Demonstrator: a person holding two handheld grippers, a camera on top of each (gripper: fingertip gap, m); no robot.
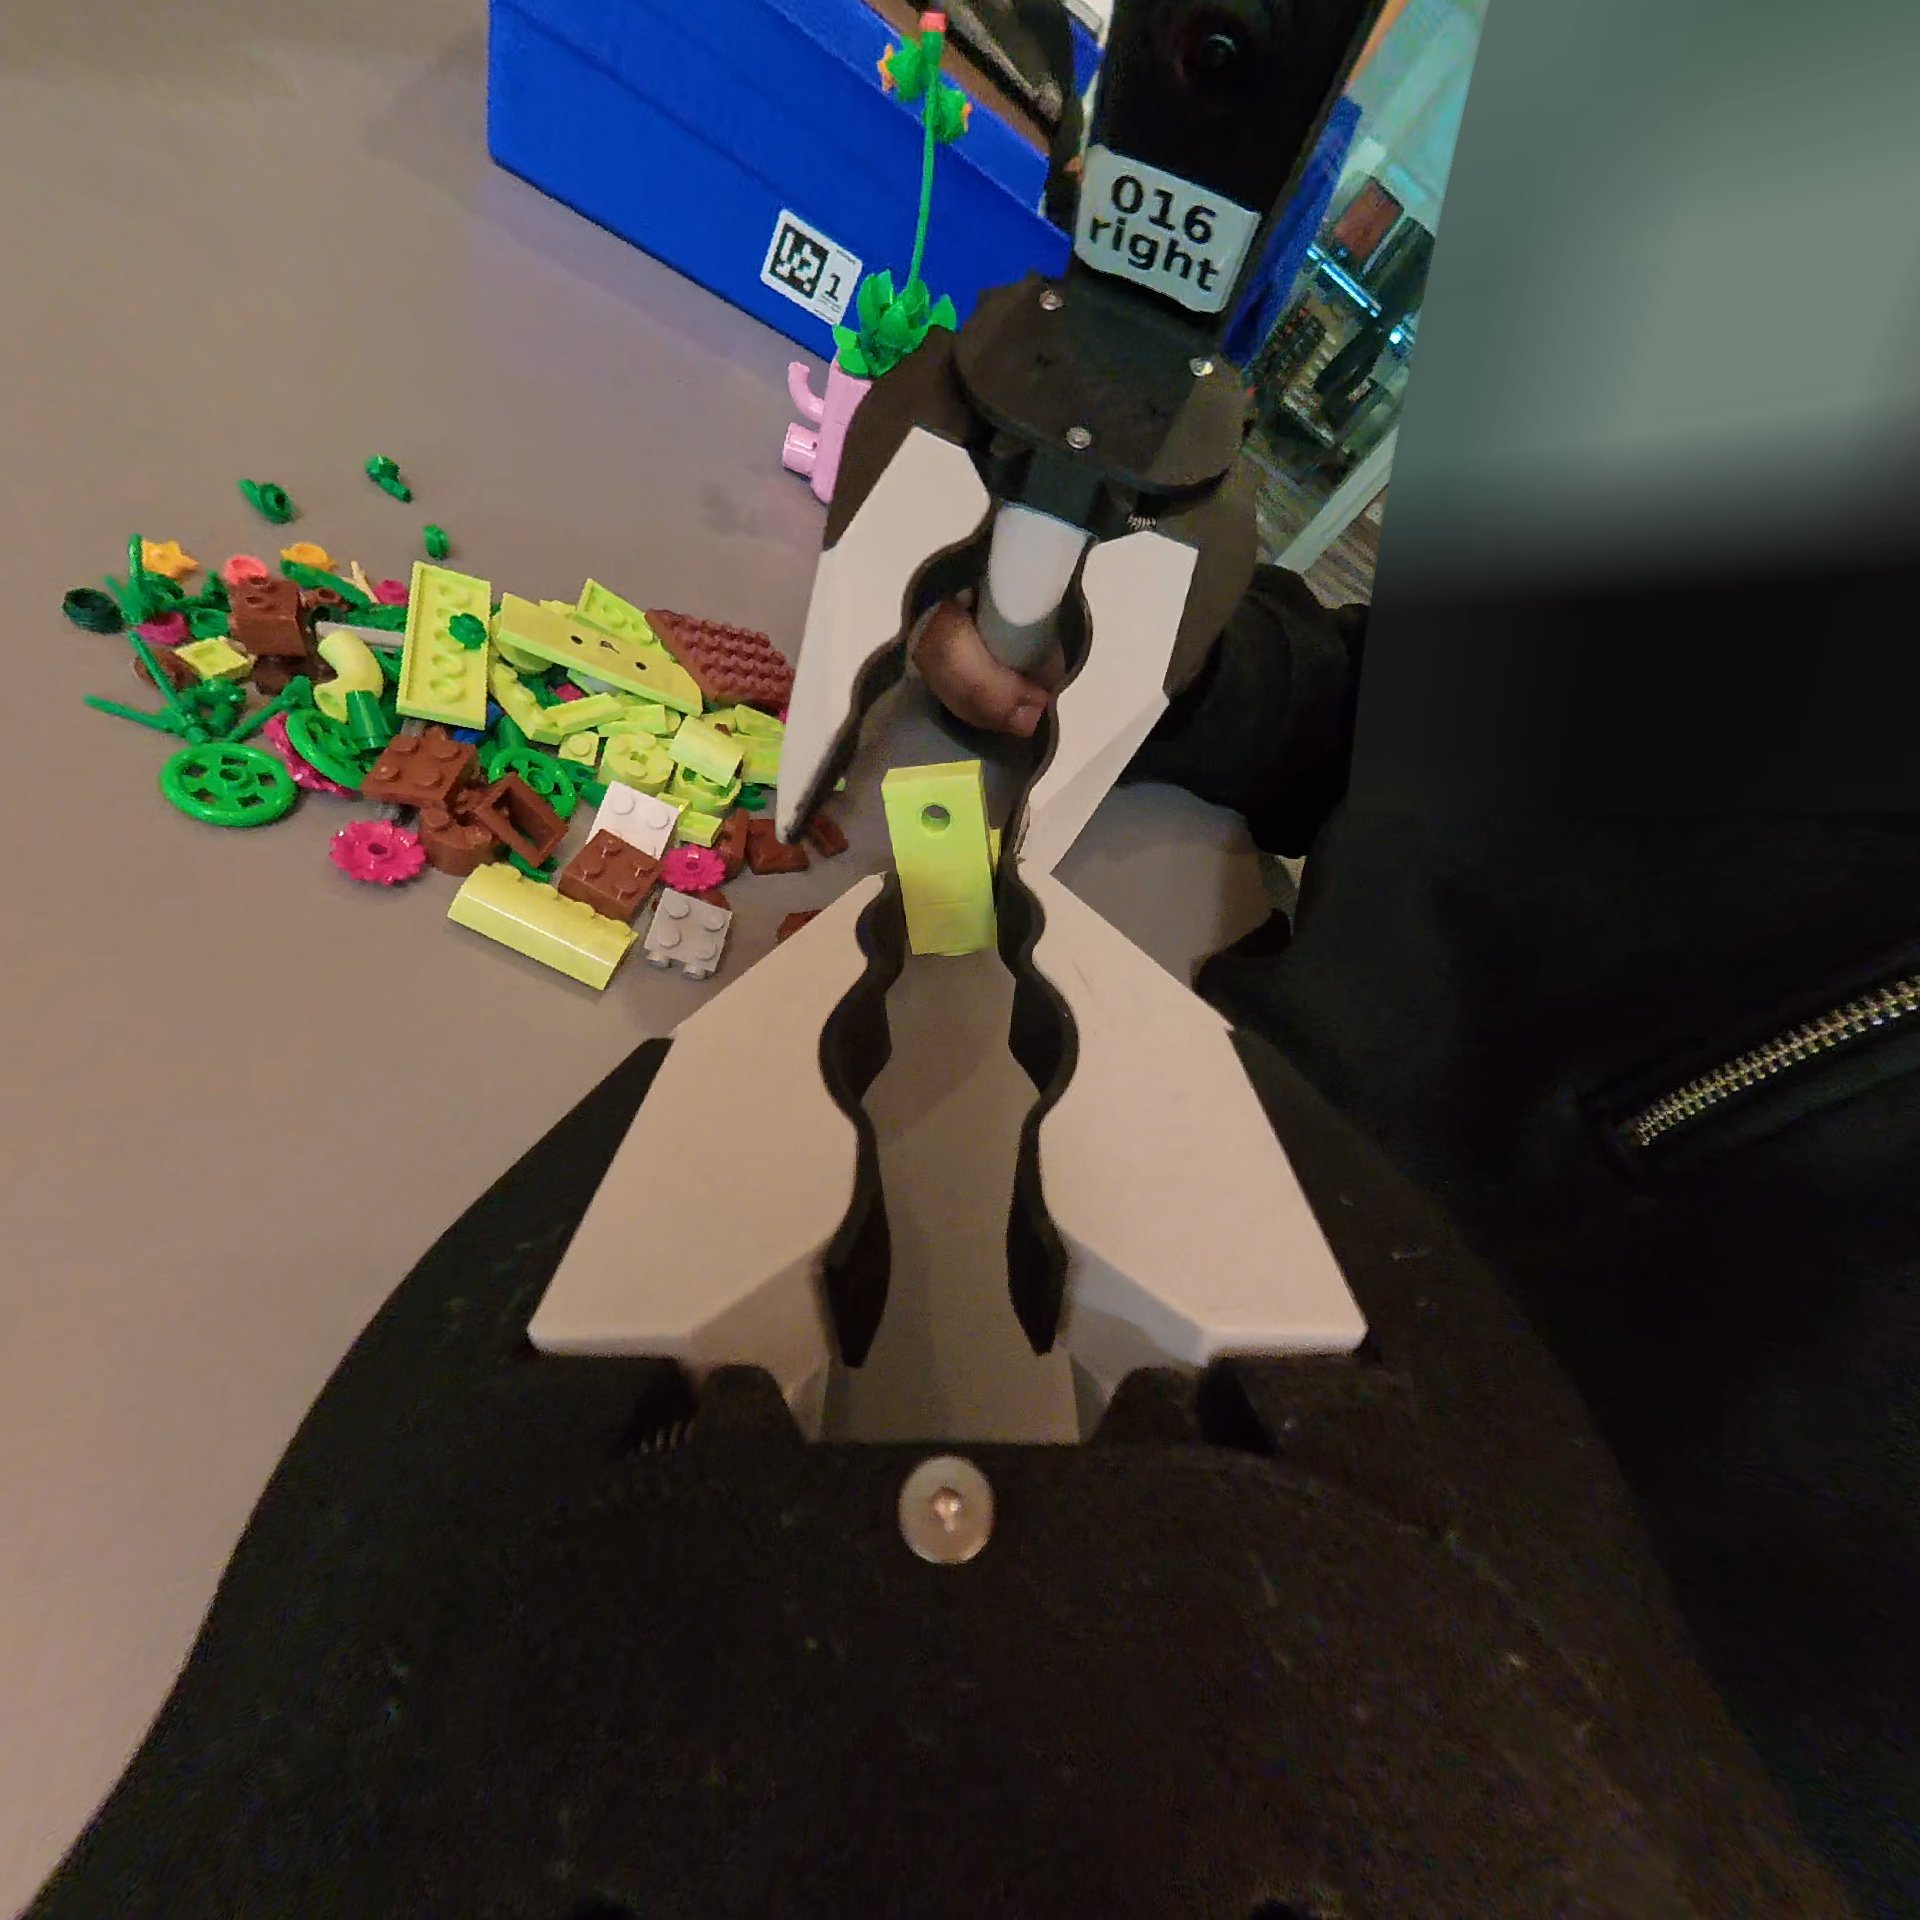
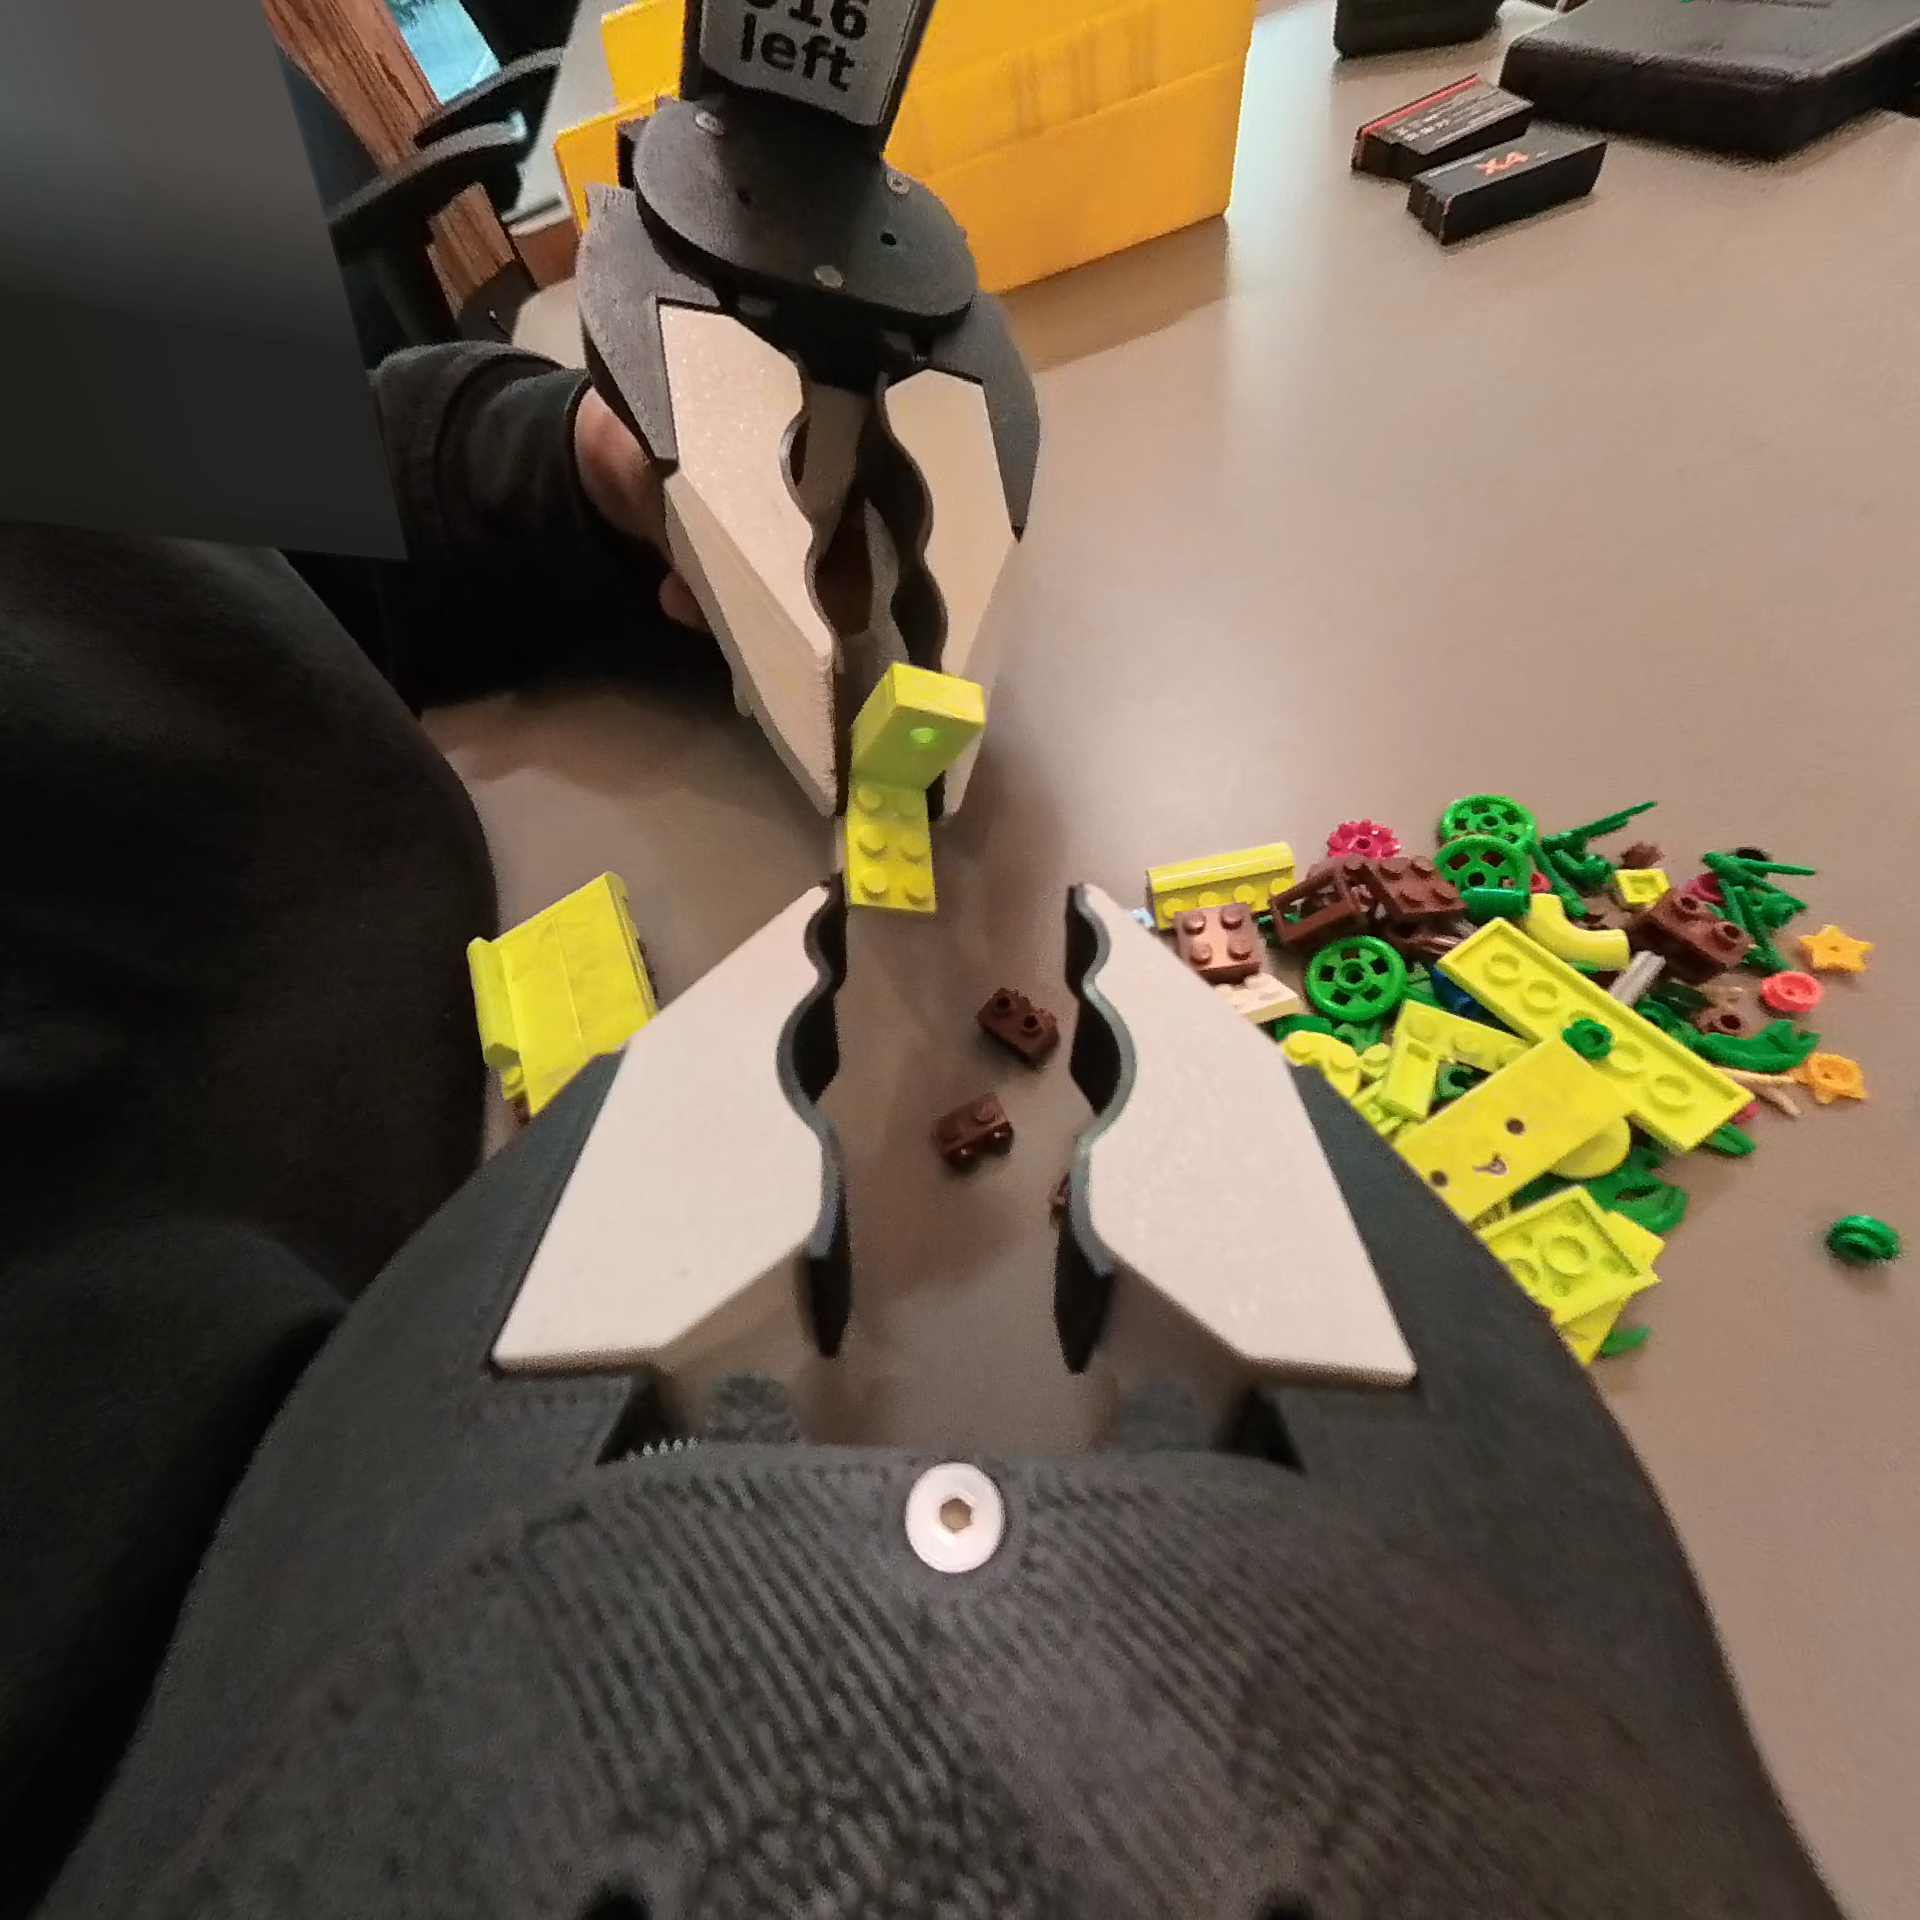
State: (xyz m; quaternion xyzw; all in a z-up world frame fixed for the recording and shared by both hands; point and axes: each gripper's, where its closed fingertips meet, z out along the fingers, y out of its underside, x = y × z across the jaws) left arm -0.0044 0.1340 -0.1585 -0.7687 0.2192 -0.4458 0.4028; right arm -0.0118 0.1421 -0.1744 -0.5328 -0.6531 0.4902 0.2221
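Lime-green, brown and dark-green toy bricks lie in a loose pile (image 1: 436, 748) on the grey table (image 1: 260, 1143) at the left of the left wrist view, with green spoked wheels, pink flower pieces and a long studded plate among them. Behind the pile a blue box (image 1: 675, 135) stands on the table, and just in front of it a small pink pot with a tall green plant stem (image 1: 894, 312). To the right of the pile, the left gripper (image 1: 940, 894) has its fingers pressed against a lime-green brick assembly (image 1: 940, 873), pinching it clear above the table. The right gripper (image 1: 904, 821) faces it from the far side, tips pointing down, fingers spread apart, one tip just beside the held brick; whether it touches is unclear. A dark sleeve and zip fill the right edge.

In the right wrist view, a lime-green block (image 2: 561, 987) lies at the left beside the right gripper's finger. The held assembly shows a studded plate hanging below a block with a round hole. Two small brown pieces (image 2: 1018, 1023) sit on the table between the spread fingers. A yellow bin (image 2: 1091, 145) stands behind, black boxes (image 2: 1496, 156) far right.
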